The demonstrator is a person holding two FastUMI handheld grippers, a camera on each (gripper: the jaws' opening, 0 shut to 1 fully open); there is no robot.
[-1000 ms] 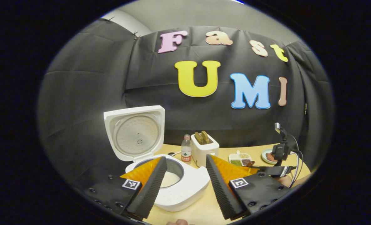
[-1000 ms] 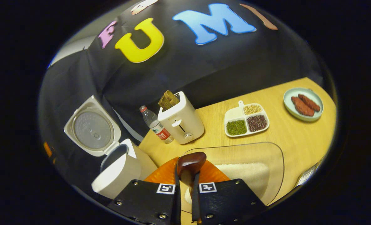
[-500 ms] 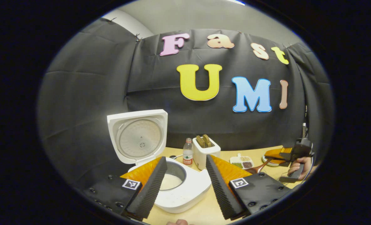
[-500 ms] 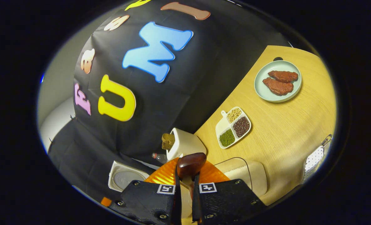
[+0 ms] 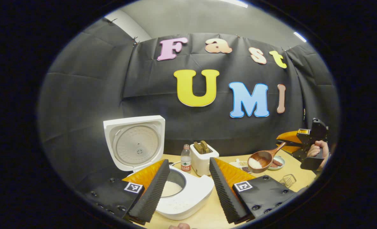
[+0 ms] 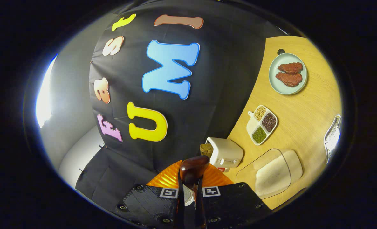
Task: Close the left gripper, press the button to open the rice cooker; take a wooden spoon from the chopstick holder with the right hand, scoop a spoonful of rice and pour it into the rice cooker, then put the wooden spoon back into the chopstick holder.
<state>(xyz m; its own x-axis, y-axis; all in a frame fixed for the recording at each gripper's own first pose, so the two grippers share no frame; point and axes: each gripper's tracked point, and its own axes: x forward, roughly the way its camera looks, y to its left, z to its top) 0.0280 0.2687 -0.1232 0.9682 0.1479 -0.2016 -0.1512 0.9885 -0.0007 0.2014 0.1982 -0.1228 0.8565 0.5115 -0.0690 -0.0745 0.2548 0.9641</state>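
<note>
The white rice cooker [image 5: 179, 197] stands with its lid [image 5: 134, 143] up and white rice in its pot. My left gripper [image 5: 188, 190] hovers open just above and in front of it, nothing between its fingers. Off to the right a hand [image 5: 317, 149] holds my right gripper [image 5: 291, 143] high over the table. It is shut on the handle of the wooden spoon [image 5: 260, 160], whose bowl carries a heap of rice. In the right gripper view the spoon's [image 6: 193, 167] dark bowl juts out past my shut right gripper [image 6: 188, 192]. The clear rice container [image 6: 271, 175] lies below.
On the wooden table [image 6: 306, 108] stand a toaster [image 5: 202, 156] with bread, a water bottle [image 5: 185, 158], a divided dish of beans [image 6: 261, 124] and a plate with meat [image 6: 288, 73]. A perforated metal holder [image 6: 333, 136] sits at the table's right edge.
My right gripper has lifted the spoon, now loaded with rice, out of the clear container and risen well above the table, rolling as it went. My left gripper has barely moved.
</note>
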